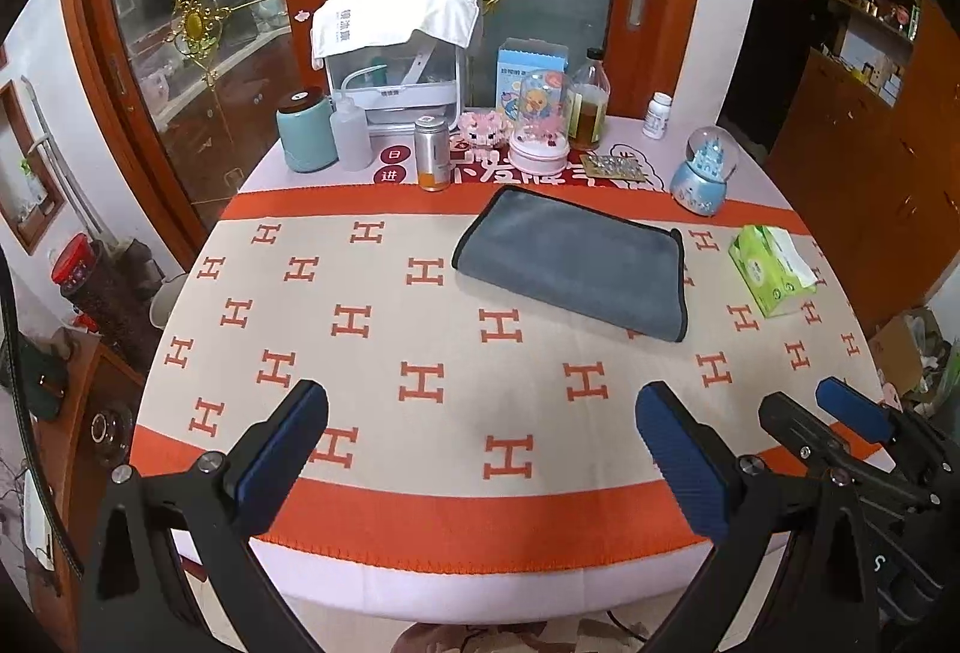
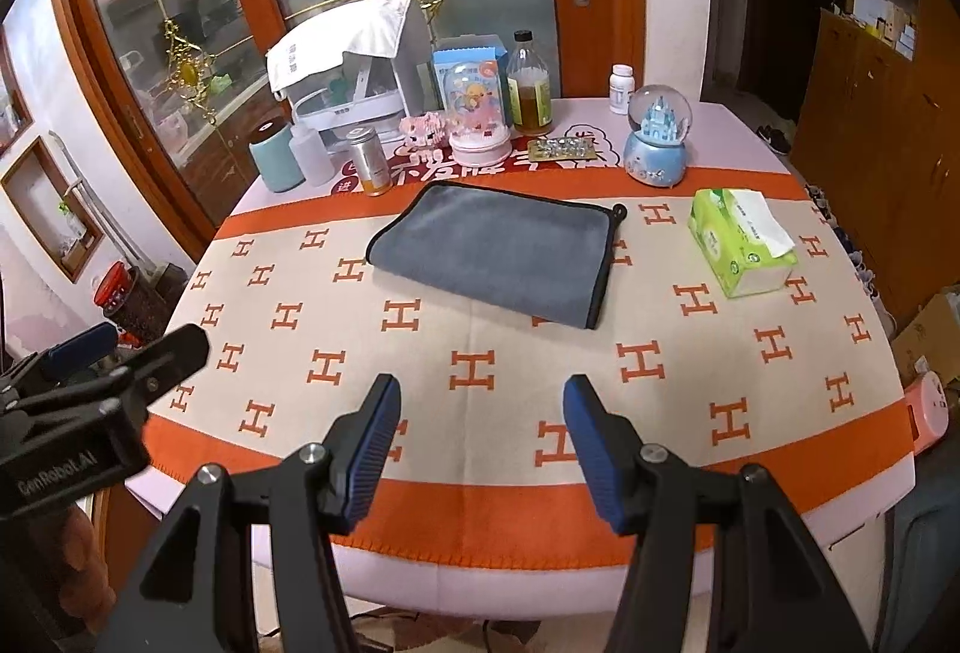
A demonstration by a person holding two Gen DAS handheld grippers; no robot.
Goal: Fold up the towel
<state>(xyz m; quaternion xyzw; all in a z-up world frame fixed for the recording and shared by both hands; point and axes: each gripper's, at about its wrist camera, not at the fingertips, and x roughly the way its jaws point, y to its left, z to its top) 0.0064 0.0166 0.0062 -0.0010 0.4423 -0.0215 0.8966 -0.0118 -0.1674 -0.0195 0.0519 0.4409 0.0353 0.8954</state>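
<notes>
Hovering over the near edge of the table (image 1: 372,581), the left gripper (image 1: 480,449) has its blue-padded fingers spread wide with nothing between them. Beside it on its right, the right gripper (image 2: 480,443) hangs the same way, jaws apart and empty, above the orange border of the H-patterned cloth (image 2: 468,371). Ahead of both tools, well apart from their fingertips, lies the grey towel (image 1: 576,263), folded flat with a black trim, its loop corner pointing away to the right. Just right of the towel, ahead of the right gripper, sits a green tissue pack (image 2: 741,248). Beyond the towel a row of things stands along the far side: a teal canister (image 1: 306,128), a metal can (image 1: 433,152), a pink music box (image 1: 539,137), an oil bottle (image 1: 588,101) and a blue snow globe (image 1: 702,170).
</notes>
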